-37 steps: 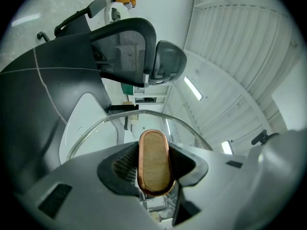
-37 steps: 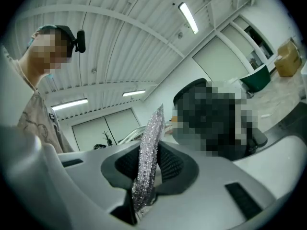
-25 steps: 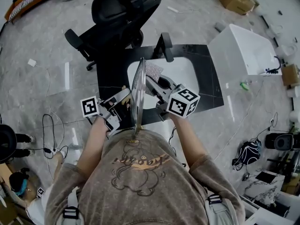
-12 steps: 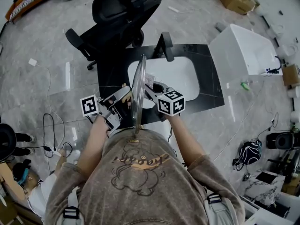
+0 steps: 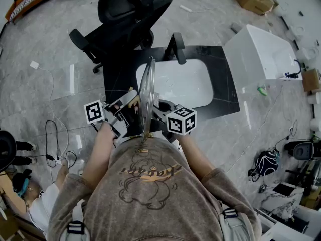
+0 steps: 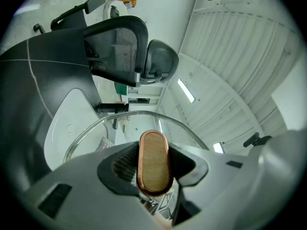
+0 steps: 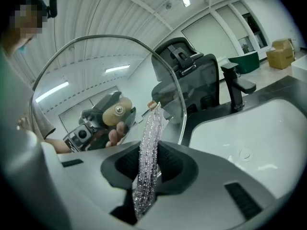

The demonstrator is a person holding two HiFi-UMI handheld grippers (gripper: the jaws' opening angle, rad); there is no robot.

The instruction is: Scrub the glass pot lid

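Observation:
The glass pot lid (image 5: 146, 95) stands on edge over the front of the white sink (image 5: 193, 84), seen edge-on between my two grippers. My left gripper (image 5: 129, 106) is shut on the lid's wooden knob (image 6: 153, 163), with the glass rim (image 6: 144, 115) arching beyond it. My right gripper (image 5: 157, 108) is on the lid's other side, shut on a silvery mesh scrubber (image 7: 149, 157). The scrubber's tip lies against the glass of the lid (image 7: 105, 75). Through the glass the knob (image 7: 118, 111) and the left gripper (image 7: 96, 123) show.
A black faucet (image 5: 176, 47) stands at the back of the sink, set in a black counter (image 5: 223, 87). A black office chair (image 5: 128, 11) is behind it. A white box (image 5: 261, 51) stands at the right, and cables lie on the floor at the left.
My right gripper has drawn back toward the person with the scrubber, down along the lid's face. The lid and left gripper shifted slightly up.

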